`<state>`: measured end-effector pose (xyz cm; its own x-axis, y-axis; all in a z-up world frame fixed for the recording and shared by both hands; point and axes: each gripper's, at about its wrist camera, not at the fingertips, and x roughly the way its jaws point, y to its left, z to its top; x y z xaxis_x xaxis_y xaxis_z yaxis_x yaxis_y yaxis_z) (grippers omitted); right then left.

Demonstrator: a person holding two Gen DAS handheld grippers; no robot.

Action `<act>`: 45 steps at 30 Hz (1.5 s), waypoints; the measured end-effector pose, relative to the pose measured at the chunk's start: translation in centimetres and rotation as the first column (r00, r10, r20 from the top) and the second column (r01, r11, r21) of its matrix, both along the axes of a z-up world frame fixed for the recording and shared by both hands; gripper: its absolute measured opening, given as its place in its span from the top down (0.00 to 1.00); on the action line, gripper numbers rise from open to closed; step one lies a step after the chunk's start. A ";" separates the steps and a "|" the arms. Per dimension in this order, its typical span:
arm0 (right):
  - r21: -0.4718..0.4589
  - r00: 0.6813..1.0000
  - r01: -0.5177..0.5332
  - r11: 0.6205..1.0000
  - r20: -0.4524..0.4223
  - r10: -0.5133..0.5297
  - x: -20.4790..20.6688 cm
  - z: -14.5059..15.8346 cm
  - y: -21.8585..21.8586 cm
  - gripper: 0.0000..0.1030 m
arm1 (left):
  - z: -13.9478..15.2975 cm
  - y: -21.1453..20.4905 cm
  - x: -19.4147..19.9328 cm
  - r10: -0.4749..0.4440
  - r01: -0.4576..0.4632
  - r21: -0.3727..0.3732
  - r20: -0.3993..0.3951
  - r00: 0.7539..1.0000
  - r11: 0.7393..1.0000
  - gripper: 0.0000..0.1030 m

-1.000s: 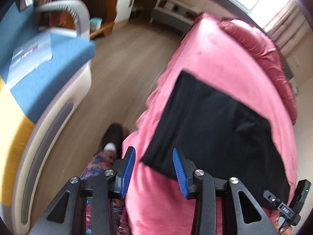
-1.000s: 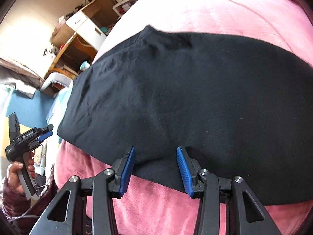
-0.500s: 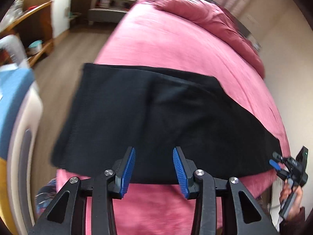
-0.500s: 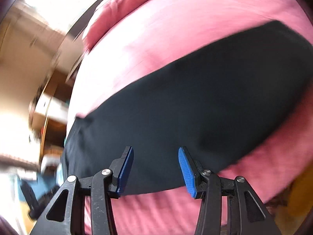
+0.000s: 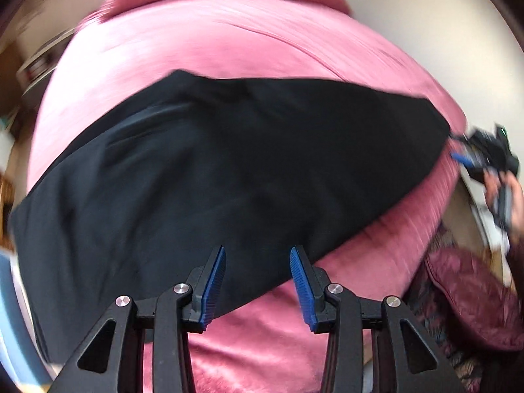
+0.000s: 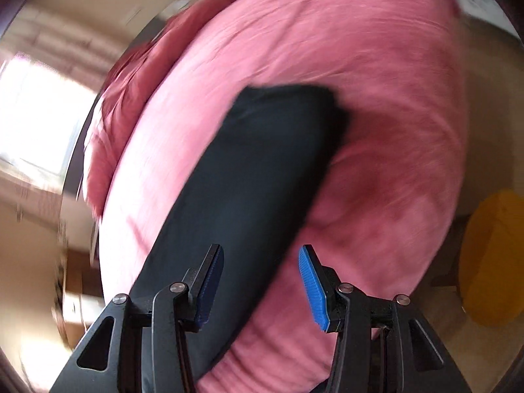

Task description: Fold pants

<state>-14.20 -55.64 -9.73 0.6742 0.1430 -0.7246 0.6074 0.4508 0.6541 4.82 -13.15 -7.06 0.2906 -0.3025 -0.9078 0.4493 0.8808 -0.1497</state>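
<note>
Pants (image 5: 229, 177), black and folded into a long band, lie flat across the pink bed (image 5: 249, 42) as I look down through both wrist cameras. My left claw (image 5: 257, 290) hangs over the band's near edge, its blue pads parted and gripping nothing. My right claw (image 6: 261, 286) is likewise parted and empty above the band's narrow end, one pad over the black cloth, the other over the pink cover. From the left wrist view, the right claw (image 5: 481, 155) appears by the pants' far corner, held in a hand (image 5: 506, 203). Both views are blurred.
</note>
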 end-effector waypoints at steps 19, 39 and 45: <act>0.129 0.984 0.161 0.979 0.057 -0.170 3.8 -3.8 -8.3 0.70 | -3.5 -6.7 5.1 0.082 -0.097 -0.123 -0.119 0.989 0.988 0.58; -0.283 0.810 -0.516 0.809 0.146 0.568 8.8 11.5 11.4 0.82 | -2.8 -1.1 5.1 0.191 -0.237 -0.255 -0.190 0.963 0.938 0.58; -0.310 0.661 -0.702 0.641 0.051 0.748 9.8 10.7 21.0 0.82 | -2.5 2.7 4.7 0.234 -0.302 -0.322 -0.231 0.944 0.897 0.58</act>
<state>-4.42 -34.62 1.00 0.5374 0.4733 -0.6980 -0.0880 0.8546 0.5117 9.53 -10.46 -9.57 0.2455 -0.5426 -0.8033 0.1388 0.8398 -0.5249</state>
